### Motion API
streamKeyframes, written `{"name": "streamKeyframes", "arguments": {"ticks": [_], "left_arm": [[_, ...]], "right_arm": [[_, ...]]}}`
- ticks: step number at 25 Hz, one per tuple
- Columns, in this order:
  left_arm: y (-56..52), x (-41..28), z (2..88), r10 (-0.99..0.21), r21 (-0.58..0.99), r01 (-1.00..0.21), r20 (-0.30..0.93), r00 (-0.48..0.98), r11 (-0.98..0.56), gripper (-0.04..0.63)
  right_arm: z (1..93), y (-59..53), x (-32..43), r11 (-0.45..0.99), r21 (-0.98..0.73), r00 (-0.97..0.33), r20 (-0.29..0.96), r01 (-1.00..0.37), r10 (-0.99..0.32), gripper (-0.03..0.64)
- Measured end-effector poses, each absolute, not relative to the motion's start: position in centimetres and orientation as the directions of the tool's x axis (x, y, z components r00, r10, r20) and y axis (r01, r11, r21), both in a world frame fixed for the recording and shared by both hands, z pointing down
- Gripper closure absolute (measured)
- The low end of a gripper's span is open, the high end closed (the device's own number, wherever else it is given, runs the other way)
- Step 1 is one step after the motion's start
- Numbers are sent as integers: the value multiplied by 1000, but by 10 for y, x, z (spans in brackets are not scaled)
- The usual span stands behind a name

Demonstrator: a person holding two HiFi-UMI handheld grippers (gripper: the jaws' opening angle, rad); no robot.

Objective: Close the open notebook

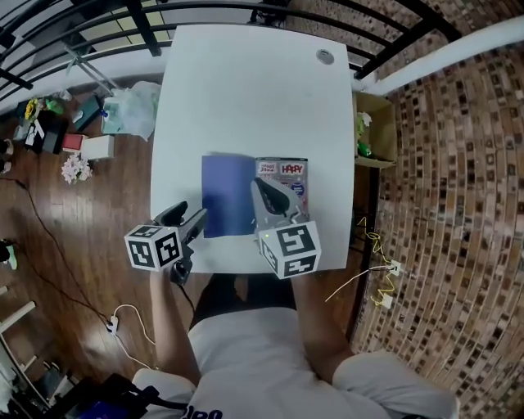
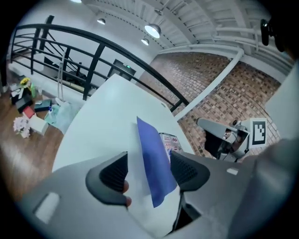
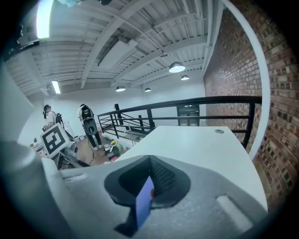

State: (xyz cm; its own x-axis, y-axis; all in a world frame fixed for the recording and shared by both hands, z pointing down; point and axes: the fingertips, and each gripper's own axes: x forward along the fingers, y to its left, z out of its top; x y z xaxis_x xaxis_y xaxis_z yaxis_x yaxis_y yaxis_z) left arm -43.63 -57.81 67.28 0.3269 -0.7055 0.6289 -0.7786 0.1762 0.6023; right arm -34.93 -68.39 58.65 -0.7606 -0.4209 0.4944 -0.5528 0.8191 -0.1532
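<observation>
An open notebook lies near the front edge of the white table (image 1: 246,90). Its blue cover (image 1: 228,196) is on the left and a printed colourful part (image 1: 285,173) on the right. My right gripper (image 1: 264,195) reaches over the notebook's middle. In the right gripper view its pads (image 3: 161,175) are closed on the blue cover (image 3: 144,205), seen edge-on. In the left gripper view the blue cover (image 2: 152,154) rises slanted off the table. My left gripper (image 1: 196,219) sits at the cover's left front corner with its jaws wide apart. The cover's corner shows between the pads (image 2: 114,175) without touching them.
A round cable hole (image 1: 325,56) sits at the table's far right. A black railing (image 1: 98,24) runs behind the table. Bags and small items (image 1: 82,131) clutter the wooden floor to the left. A cardboard box (image 1: 372,127) stands against the brick wall on the right.
</observation>
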Motion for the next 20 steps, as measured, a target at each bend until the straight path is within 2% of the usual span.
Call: {"name": "streamKeyframes", "arguments": {"ticks": [2,4,11,20], "left_arm": [[-577,-433,686,-679,592,-783,655,333,188,334],[-577,-429,696,-658,589,-786,669,344,188,361],[-574,-416,714,-625,618,-752,686,374,230,533],[-574,-415,693,-626,648,-729,667,404,219,578]], "right_arm": [[591,-685,-347,814,-155,-755,500,-560,-425,626],[595,-687,-344,807,-155,-747,506,-570,-431,626],[606,-690,-335,777,-199,-738,514,-598,-436,626],[599,-690,-330,755,-225,-739,496,-616,-455,626]]}}
